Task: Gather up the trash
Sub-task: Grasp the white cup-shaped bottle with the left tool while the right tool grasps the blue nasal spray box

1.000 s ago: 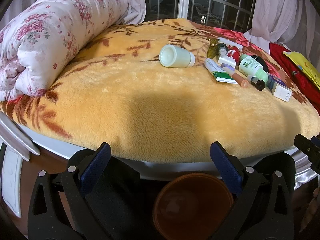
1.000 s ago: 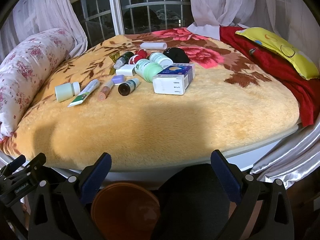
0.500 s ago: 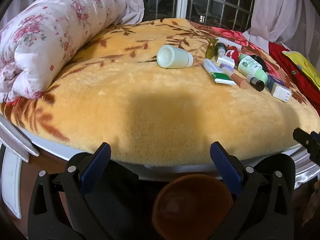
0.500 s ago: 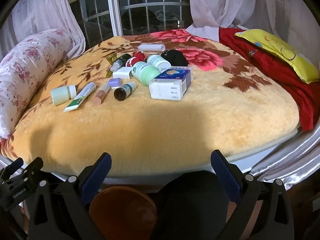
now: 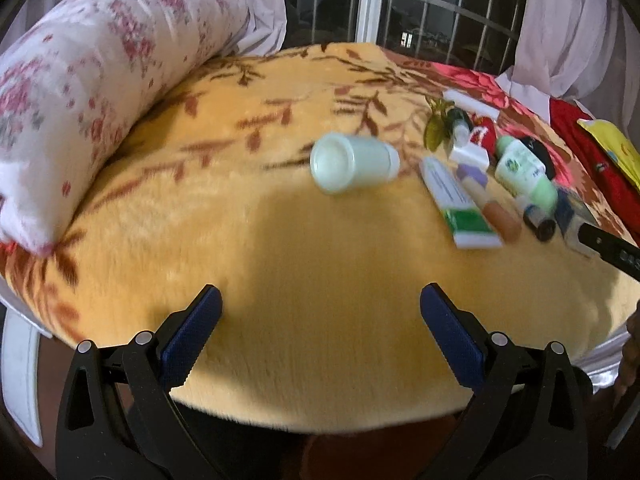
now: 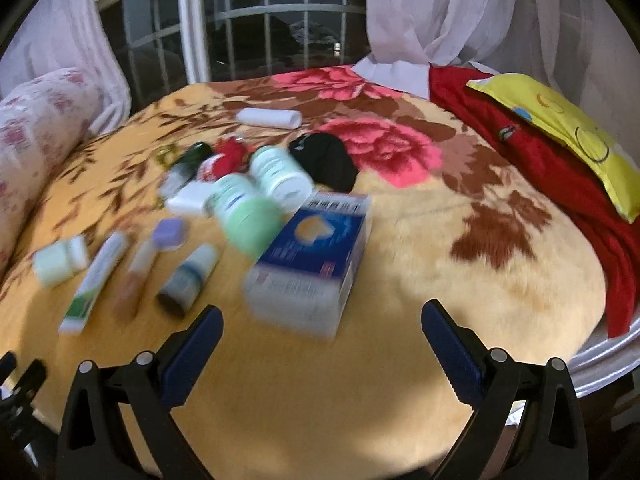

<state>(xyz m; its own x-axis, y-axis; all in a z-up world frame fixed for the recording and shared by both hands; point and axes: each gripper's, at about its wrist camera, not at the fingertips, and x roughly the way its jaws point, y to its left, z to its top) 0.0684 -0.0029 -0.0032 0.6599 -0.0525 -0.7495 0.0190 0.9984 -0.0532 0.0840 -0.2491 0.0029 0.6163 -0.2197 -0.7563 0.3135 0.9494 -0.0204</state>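
Several pieces of trash lie on the yellow blanket (image 5: 280,248). A pale green bottle (image 5: 352,162) lies on its side ahead of my left gripper (image 5: 320,312), which is open and empty over the bed's near part. A green-and-white tube (image 5: 456,204) and small bottles lie to its right. In the right wrist view a blue-and-white box (image 6: 316,256) sits just ahead of my open, empty right gripper (image 6: 320,328). Left of the box lie a green bottle (image 6: 244,212), a small dark vial (image 6: 188,276), a tube (image 6: 96,280) and the pale bottle (image 6: 60,260).
A rolled floral quilt (image 5: 88,76) lies along the bed's left side. Red cloth (image 6: 540,168) and a yellow pillow (image 6: 568,124) lie on the right. A black item (image 6: 324,160) and a white tube (image 6: 268,117) sit farther back. Window bars and curtains stand behind.
Both grippers have moved forward over the bed, so the trash looks closer and larger. The brown bin below the bed edge has dropped almost out of view. Both stay open.
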